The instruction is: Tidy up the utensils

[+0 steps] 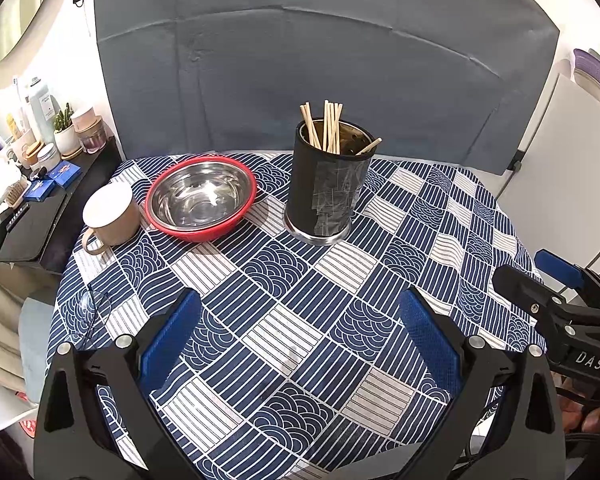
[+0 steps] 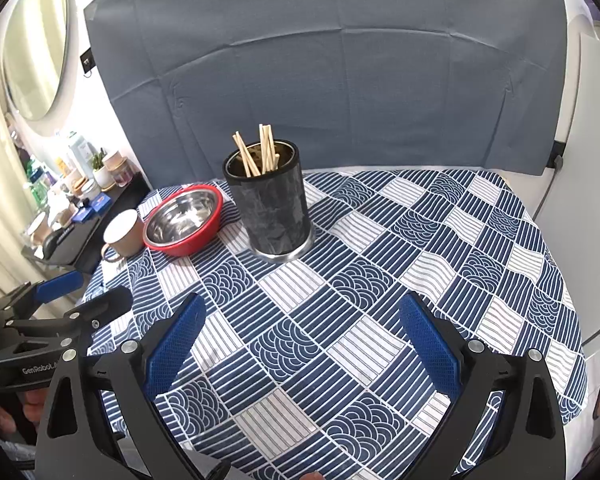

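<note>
Left fingers (image 1: 430, 340): being held apart, empty, above the desk (image 1: 300, 312).
Right fingers (image 2: 428, 340): likewise being held apart, empty.
Chopsticks (image 1: 326, 126): being kept upright in the holder (image 1: 326, 192), ahead of both.
Judgement: sorting is apparently being finished.

One holder (image 1: 327, 188), one bowl (image 1: 201, 199), one mug (image 1: 111, 214) — chopsticks (image 1: 327, 128) too bunched to count.

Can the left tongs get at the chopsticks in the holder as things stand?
Probably yes. The left tongs are open and empty, and only bare tablecloth lies between them and the holder; the chopsticks stick up above its rim.
</note>
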Action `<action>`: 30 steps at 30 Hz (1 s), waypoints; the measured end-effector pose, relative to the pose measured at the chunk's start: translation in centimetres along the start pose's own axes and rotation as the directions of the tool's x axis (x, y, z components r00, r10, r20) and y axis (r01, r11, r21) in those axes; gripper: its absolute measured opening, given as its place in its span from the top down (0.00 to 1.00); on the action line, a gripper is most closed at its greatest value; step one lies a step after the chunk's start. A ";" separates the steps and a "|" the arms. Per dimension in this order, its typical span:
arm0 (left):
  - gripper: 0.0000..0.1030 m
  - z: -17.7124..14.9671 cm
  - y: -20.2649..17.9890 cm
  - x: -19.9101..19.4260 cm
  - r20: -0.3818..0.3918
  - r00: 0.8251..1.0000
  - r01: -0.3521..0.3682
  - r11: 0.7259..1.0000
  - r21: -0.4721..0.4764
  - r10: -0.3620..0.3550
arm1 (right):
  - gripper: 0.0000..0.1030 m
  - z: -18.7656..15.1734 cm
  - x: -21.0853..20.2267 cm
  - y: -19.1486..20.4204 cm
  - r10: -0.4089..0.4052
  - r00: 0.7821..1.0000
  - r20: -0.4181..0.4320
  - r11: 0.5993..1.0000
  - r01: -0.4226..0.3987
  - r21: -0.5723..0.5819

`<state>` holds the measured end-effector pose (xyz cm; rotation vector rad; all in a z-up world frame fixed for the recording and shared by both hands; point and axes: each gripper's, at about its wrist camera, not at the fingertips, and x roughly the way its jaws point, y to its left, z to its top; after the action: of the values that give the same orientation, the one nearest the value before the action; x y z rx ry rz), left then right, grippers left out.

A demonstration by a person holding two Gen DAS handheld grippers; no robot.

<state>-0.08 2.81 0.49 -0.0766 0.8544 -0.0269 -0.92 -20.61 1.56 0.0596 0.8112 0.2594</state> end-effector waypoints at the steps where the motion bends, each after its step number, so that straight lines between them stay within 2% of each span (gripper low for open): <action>1: 0.06 0.0 0.0 0.0 0.000 1.000 -0.001 1.000 0.000 0.001 | 0.09 0.0 0.0 0.0 0.000 1.000 -0.001 1.000 0.000 0.000; 14: 0.06 0.2 -0.1 0.3 0.001 1.000 0.005 1.000 0.012 -0.005 | 0.09 0.4 0.3 -0.1 -0.002 1.000 0.003 1.000 0.002 -0.009; 30: 0.06 0.3 0.6 0.6 -0.010 1.000 -0.009 1.000 -0.021 0.008 | 0.09 0.4 0.9 0.0 -0.002 1.000 -0.011 1.000 0.002 -0.013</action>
<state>0.57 3.35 0.22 -0.0931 0.8648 -0.0102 -0.07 -20.35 1.17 0.0449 0.8205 0.2634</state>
